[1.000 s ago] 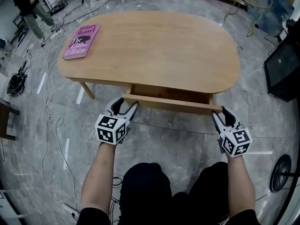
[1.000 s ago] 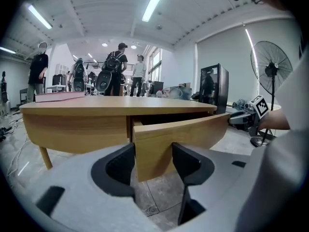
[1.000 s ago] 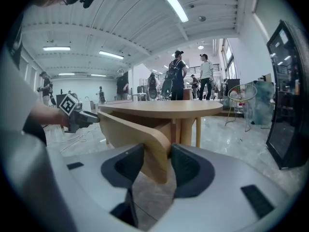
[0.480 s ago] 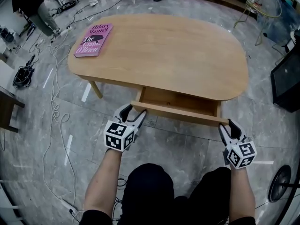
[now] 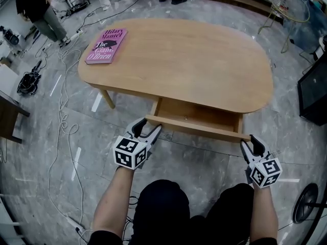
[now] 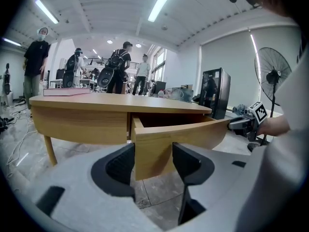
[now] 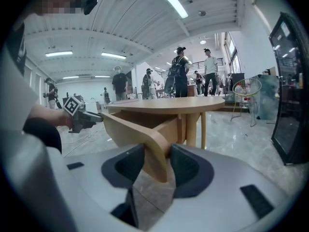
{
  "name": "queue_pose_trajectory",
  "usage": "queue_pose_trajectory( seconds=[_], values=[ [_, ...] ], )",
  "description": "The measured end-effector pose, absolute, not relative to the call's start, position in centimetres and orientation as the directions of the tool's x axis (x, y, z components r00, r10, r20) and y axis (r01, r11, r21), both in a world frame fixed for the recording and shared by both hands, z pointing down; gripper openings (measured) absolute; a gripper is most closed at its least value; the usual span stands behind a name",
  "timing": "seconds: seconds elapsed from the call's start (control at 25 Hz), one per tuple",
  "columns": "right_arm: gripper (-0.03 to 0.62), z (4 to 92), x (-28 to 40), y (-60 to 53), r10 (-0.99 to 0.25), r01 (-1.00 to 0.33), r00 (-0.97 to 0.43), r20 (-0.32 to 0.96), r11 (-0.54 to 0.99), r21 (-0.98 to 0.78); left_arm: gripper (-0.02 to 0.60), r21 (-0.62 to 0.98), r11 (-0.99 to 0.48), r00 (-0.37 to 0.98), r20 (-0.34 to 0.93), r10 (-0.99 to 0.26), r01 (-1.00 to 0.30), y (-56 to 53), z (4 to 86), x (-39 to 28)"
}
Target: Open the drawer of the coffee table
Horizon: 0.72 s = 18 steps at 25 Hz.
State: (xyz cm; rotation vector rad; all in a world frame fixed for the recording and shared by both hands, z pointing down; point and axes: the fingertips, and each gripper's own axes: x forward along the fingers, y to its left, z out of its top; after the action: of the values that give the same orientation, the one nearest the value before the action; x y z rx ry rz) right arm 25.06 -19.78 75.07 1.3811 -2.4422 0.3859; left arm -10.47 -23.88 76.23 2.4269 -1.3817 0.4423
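The oval wooden coffee table (image 5: 194, 60) has its drawer pulled partly out toward me, and the inside shows behind the curved drawer front (image 5: 199, 129). My left gripper (image 5: 147, 130) is shut on the left end of that front, the wood filling the gap between its pads (image 6: 153, 161). At the other end, my right gripper (image 5: 249, 143) has its pads on both faces of the front's right end (image 7: 158, 166). Each gripper view shows the other gripper at the far end of the drawer front (image 6: 193, 132), (image 7: 130, 129).
A pink book (image 5: 107, 46) lies on the table's far left corner. Cables (image 5: 61, 121) trail over the floor at the left. A black cabinet (image 5: 314, 91) stands to the right, with a glass side table (image 5: 288, 4) behind it. People stand beyond the table.
The drawer has slid further out of the table, showing more of its inside. Both grippers have come back toward me with the drawer front.
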Motion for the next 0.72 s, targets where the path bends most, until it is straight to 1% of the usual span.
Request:
queue_pose_trajectory(
  seconds=[0.24, 0.4, 0.56, 0.72],
  values=[
    [0.172, 74.9, 24.5, -20.2, -0.744, -0.830, -0.517, 0.422, 0.557, -0.034, 0.252, 0.046, -0.518, 0.486, 0.424, -0.764, -0.854, -24.6, 75.6, -10.6],
    [0.170, 74.4, 24.6, -20.3, -0.750, -0.841, -0.507, 0.424, 0.538, -0.055, 0.244, 0.071, -0.518, 0.494, 0.433, -0.754, -0.852, -24.6, 75.0, -10.4],
    [0.169, 72.7, 24.7, -20.3, -0.771, -0.847, -0.507, 0.385, 0.528, -0.058, 0.244, 0.089, -0.511, 0.501, 0.393, -0.771, -0.855, -24.7, 73.3, -10.4],
    [0.164, 72.2, 24.6, -19.5, -0.761, -0.836, -0.521, 0.388, 0.546, -0.053, 0.241, 0.083, -0.516, 0.506, 0.380, -0.774, -0.853, -23.9, 72.8, -10.5]
  ],
)
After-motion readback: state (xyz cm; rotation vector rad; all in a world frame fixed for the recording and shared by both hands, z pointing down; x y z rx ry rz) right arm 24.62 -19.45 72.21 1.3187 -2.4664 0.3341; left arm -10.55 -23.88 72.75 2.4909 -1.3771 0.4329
